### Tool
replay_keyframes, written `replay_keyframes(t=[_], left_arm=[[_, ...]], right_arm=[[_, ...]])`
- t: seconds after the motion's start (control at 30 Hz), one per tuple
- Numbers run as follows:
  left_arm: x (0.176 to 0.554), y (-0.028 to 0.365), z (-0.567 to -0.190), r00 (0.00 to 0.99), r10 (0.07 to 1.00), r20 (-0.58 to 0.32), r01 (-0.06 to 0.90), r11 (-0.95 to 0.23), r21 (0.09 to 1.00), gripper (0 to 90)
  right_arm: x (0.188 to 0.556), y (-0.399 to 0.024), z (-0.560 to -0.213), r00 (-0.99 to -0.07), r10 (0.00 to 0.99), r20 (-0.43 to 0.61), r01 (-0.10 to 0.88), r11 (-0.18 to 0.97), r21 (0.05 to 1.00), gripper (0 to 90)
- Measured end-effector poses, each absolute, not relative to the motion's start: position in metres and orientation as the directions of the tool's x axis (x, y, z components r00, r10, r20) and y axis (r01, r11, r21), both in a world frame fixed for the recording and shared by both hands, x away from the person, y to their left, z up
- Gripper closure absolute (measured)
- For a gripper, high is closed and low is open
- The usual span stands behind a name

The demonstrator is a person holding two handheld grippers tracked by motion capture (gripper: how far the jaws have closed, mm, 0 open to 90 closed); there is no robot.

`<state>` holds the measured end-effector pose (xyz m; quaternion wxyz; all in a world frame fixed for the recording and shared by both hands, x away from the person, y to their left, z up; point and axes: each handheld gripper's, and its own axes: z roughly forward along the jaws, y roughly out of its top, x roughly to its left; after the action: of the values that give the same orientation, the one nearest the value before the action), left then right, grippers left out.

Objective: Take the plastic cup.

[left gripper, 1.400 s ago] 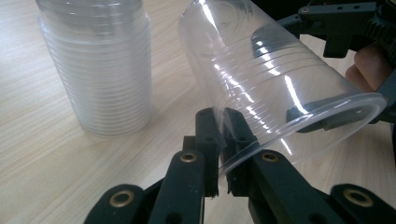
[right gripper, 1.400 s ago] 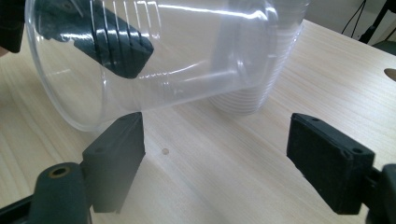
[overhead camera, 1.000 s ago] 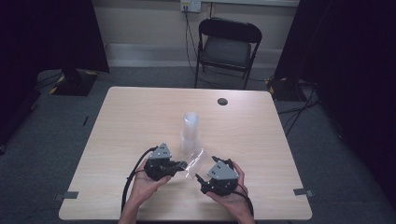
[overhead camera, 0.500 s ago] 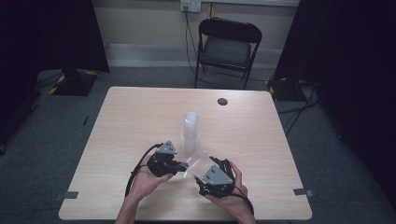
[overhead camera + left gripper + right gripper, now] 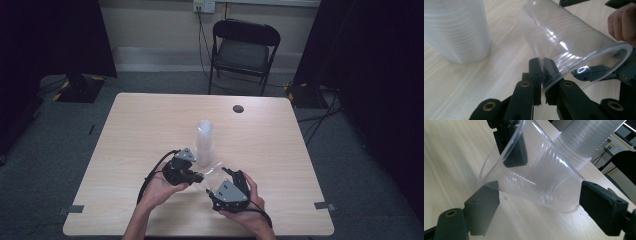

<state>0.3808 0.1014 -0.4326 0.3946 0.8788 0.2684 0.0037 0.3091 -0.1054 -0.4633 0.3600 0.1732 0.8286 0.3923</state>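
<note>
Table (image 5: 150, 130) of pale wood carries a tall stack of clear plastic cups (image 5: 204, 142) standing upright near its middle, with a small dark round disc (image 5: 238, 108) farther back toward a black folding chair (image 5: 242, 52) on the grey floor. Just in front of the stack, a single clear cup (image 5: 214, 175) is held tilted on its side above the tabletop, between the two hands. The left gripper (image 5: 541, 75) has its jaws pinched together on the cup's rim, one jaw inside the mouth and one outside, as the left gripper view shows; the stack (image 5: 456, 30) stands close by at that view's left. The right gripper (image 5: 537, 202) has its jaws spread wide, one on either side of the cup (image 5: 534, 177), near its sides but not clearly pressing them. In the right gripper view the cup's mouth faces the camera and its base points toward the stack (image 5: 586, 137) behind. In the high view both hands rest low near the table's front edge, the right hand (image 5: 245, 205) just beside the left hand (image 5: 160, 187).
</note>
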Motion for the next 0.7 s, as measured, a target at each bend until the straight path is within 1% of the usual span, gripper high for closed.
replay_keyframes(t=[0.13,0.17,0.3,0.5,0.6,0.7], left_arm=[[0.382,0.098,-0.432,0.858,0.468,-0.214,0.469,-0.542,0.698,86.5],[0.382,0.096,-0.432,0.859,0.470,-0.203,0.464,-0.549,0.695,86.3],[0.382,0.093,-0.432,0.862,0.465,-0.203,0.460,-0.546,0.701,86.6],[0.382,0.093,-0.431,0.858,0.464,-0.219,0.468,-0.533,0.705,86.7],[0.381,0.092,-0.430,0.855,0.475,-0.211,0.467,-0.526,0.711,86.5],[0.382,0.091,-0.430,0.854,0.478,-0.206,0.466,-0.527,0.710,86.0]], right_arm=[[0.308,-0.103,-0.463,-0.690,0.557,-0.462,-0.010,0.631,0.775,15.2],[0.308,-0.102,-0.463,-0.693,0.548,-0.468,-0.016,0.638,0.770,13.9],[0.308,-0.093,-0.464,-0.715,0.529,-0.457,-0.024,0.634,0.773,14.0],[0.309,-0.089,-0.462,-0.717,0.520,-0.464,-0.035,0.638,0.770,14.6],[0.309,-0.086,-0.461,-0.720,0.513,-0.466,-0.046,0.636,0.771,18.0],[0.308,-0.083,-0.460,-0.720,0.507,-0.474,-0.055,0.639,0.767,19.0]])
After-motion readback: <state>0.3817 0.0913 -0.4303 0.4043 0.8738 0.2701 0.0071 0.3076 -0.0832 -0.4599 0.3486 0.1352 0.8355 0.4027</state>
